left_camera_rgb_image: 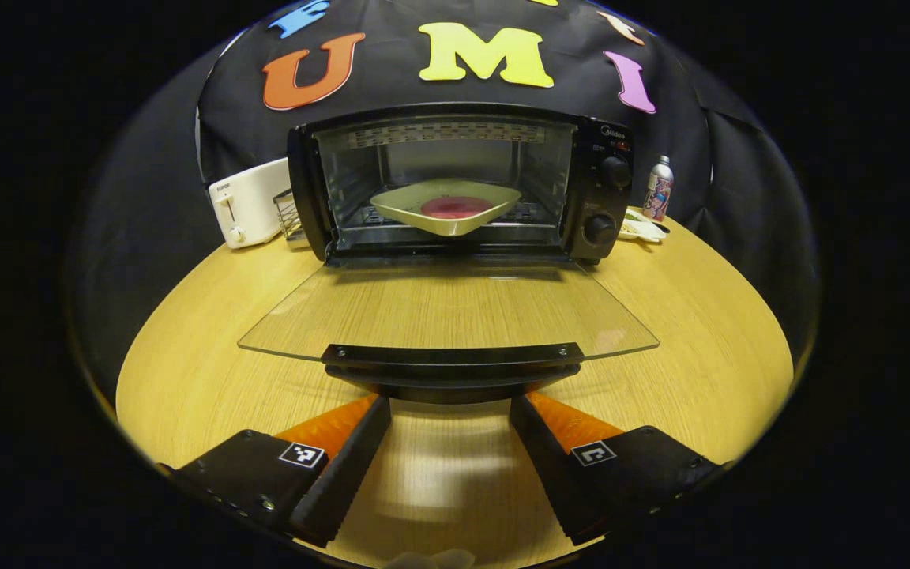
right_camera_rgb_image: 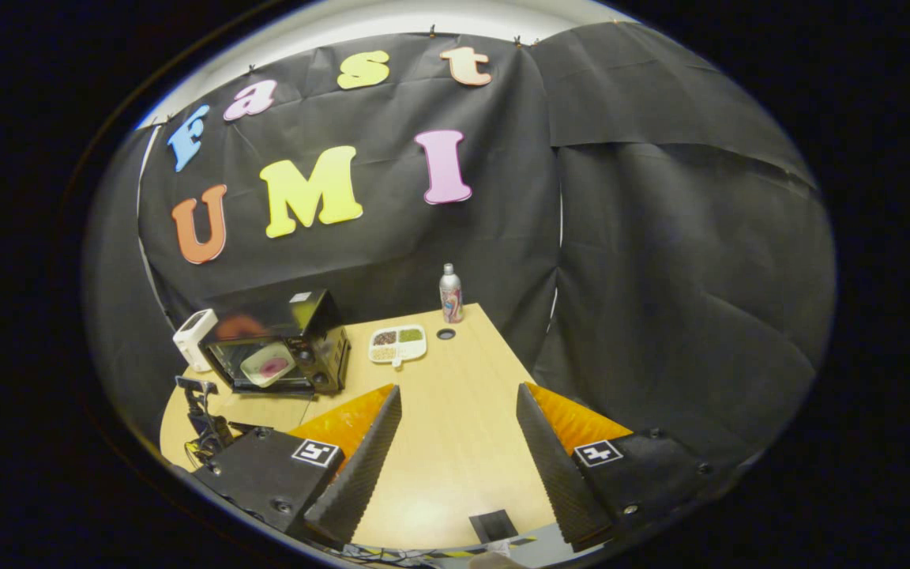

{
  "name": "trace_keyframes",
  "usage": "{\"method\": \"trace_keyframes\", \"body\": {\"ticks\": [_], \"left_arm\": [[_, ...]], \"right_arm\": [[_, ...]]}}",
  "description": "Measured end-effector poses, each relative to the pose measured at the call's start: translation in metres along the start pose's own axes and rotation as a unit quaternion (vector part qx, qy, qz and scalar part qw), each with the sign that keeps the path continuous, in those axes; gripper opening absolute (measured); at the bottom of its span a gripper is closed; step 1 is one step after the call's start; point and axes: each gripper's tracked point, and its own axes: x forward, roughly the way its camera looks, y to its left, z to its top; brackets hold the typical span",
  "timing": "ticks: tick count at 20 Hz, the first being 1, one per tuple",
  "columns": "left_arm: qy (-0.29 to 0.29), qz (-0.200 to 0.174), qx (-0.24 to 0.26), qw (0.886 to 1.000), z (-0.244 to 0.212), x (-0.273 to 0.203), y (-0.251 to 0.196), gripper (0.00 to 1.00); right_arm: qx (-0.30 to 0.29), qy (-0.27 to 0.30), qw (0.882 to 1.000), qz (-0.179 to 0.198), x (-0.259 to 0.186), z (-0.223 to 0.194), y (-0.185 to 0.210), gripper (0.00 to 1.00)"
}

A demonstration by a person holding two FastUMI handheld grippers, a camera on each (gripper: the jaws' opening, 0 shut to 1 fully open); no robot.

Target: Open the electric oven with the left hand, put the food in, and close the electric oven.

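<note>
Left gripper fingers apart below oven door lying flat toward camera, plate inside

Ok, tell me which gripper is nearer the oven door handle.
Left. The left gripper sits open right at the oven door handle, fingers either side just below it. The right gripper hangs open over bare table, well off from the oven.

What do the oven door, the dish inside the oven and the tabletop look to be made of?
Oven door: clear glass, since the table grain shows through it, with a dark handle bar that looks like plastic. Dish: pale, smooth and glossy, probably ceramic or melamine; it cannot be told which. Tabletop: light wood or wood-look laminate, with straight grain lines and a soft sheen.
</note>
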Motion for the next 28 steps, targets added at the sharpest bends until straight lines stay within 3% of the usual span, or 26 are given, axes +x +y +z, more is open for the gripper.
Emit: {"method": "trace_keyframes", "body": {"ticks": [7, 16, 28], "left_arm": [[-0.05, -0.002, -0.003, 0.999, 0.069, -0.014, 0.006, 0.97], [-0.11, -0.006, 0.004, 0.994, 0.166, -0.008, 0.016, 0.97], [-0.107, -0.039, 0.008, 0.993, 0.14, -0.046, 0.012, 0.97]], "right_arm": [[0.014, -0.013, 1.0, 0.023, 0.006, 0.009, 0.017, 0.93], [0.034, -0.017, 0.999, 0.02, 0.0, 0.003, 0.02, 0.93], [0.012, -0.014, 1.0, 0.02, -0.022, -0.01, 0.054, 0.92]]}}
